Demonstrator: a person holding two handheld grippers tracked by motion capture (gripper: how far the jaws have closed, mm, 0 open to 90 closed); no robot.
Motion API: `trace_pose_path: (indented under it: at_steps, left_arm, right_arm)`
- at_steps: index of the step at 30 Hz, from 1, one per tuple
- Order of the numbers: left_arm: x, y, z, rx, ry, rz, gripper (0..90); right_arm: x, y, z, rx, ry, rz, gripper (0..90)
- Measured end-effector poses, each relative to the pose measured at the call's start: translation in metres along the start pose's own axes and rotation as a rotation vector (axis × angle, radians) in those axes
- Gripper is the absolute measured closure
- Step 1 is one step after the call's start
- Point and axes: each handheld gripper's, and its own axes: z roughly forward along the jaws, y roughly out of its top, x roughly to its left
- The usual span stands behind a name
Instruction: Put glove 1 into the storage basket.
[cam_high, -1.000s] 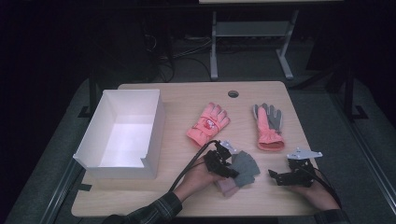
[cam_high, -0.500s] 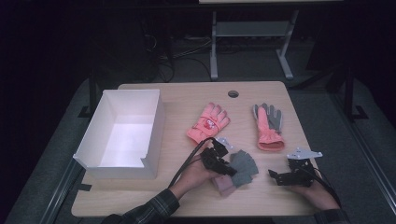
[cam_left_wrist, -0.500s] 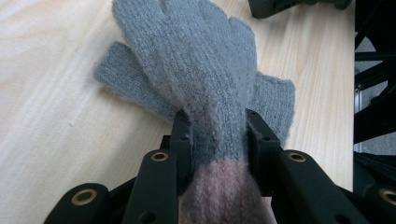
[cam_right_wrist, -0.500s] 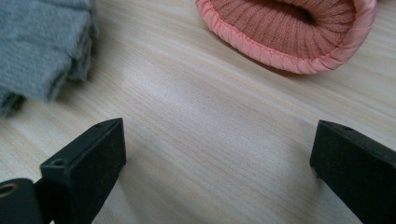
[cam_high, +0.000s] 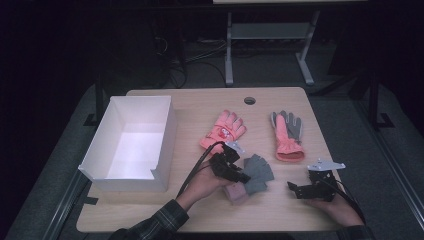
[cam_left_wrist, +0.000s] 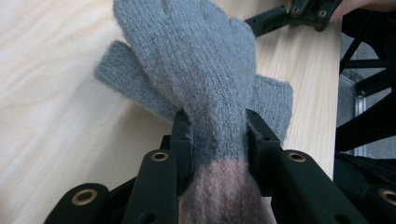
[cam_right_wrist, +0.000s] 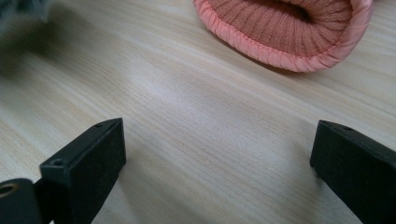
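Note:
A grey knit glove (cam_high: 259, 171) with a pink cuff lies flat near the table's front edge. My left gripper (cam_high: 241, 176) is shut on it just above the cuff. In the left gripper view, the jaws pinch the glove (cam_left_wrist: 205, 70) from both sides, with the gripper (cam_left_wrist: 217, 135) low over the wood. To the right, my right gripper (cam_high: 292, 187) rests near the front edge, open and holding nothing. In the right gripper view, its jaws (cam_right_wrist: 217, 149) stand wide apart over bare wood. They face the cuff of a pink-and-grey glove (cam_right_wrist: 280, 28).
A pink glove (cam_high: 223, 131) and a pink-and-grey glove (cam_high: 286, 132) lie flat at mid-table. An open white box (cam_high: 125, 182) stands at the left. A cable hole (cam_high: 249, 100) sits near the table's far edge. My right gripper (cam_left_wrist: 299, 11) shows beyond the grey glove.
The left hand has edged slightly forward at the grey glove. The right gripper has stayed where it was.

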Motion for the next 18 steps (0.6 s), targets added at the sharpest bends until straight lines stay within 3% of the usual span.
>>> trace_pose_path:
  at_steps: [8, 18]
  left_arm:
    - [0.0, 0.003, -0.03, -0.038, 0.03, 0.005, 68.8]
    - [0.006, -0.001, -0.065, -0.07, 0.077, -0.033, 68.7]
  right_arm:
    - [0.0, 0.001, 0.001, 0.002, 0.003, -0.002, 2.2]
    - [0.0, 0.002, 0.002, 0.003, 0.003, -0.001, 2.0]
